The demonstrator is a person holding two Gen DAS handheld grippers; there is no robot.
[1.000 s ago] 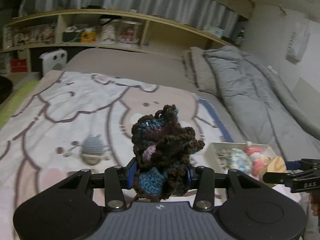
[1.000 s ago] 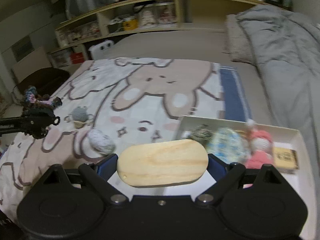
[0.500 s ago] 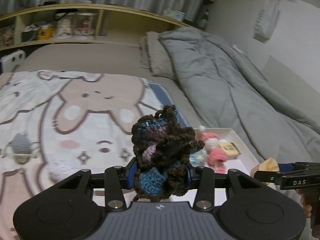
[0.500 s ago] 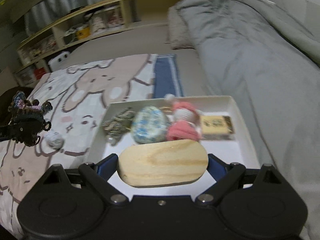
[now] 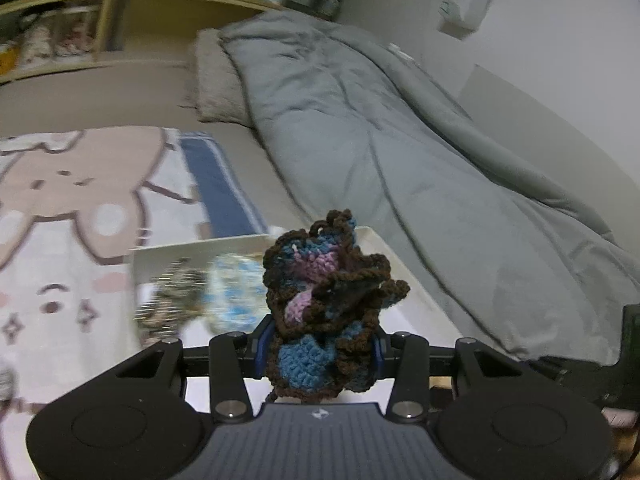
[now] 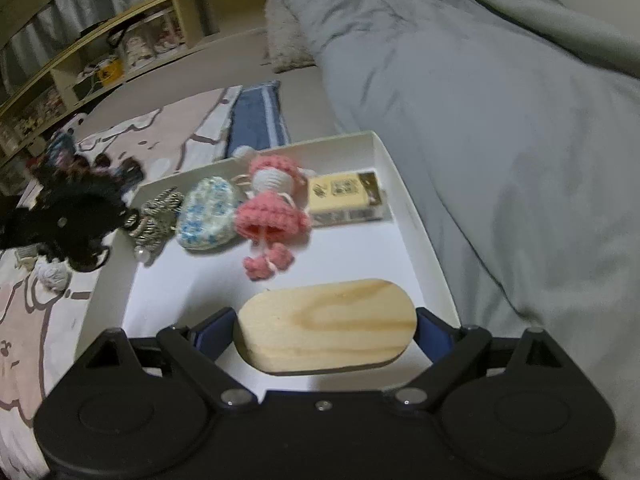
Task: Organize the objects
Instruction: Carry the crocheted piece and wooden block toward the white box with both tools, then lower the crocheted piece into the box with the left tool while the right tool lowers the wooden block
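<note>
— Grippers, what do they carry?
— Left gripper [image 5: 318,350] pinches a crochet piece [image 5: 324,304]; right gripper [image 6: 325,330] clamps a wooden block [image 6: 326,324] by its ends.
— Where?
— Both over the white tray [image 6: 404,200] on the bed, the block above its near bare floor.

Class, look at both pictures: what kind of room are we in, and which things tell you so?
Most likely a bedroom: a grey duvet and pillow lie on a bed, a cartoon blanket is spread out, and wooden shelves run behind.
</note>
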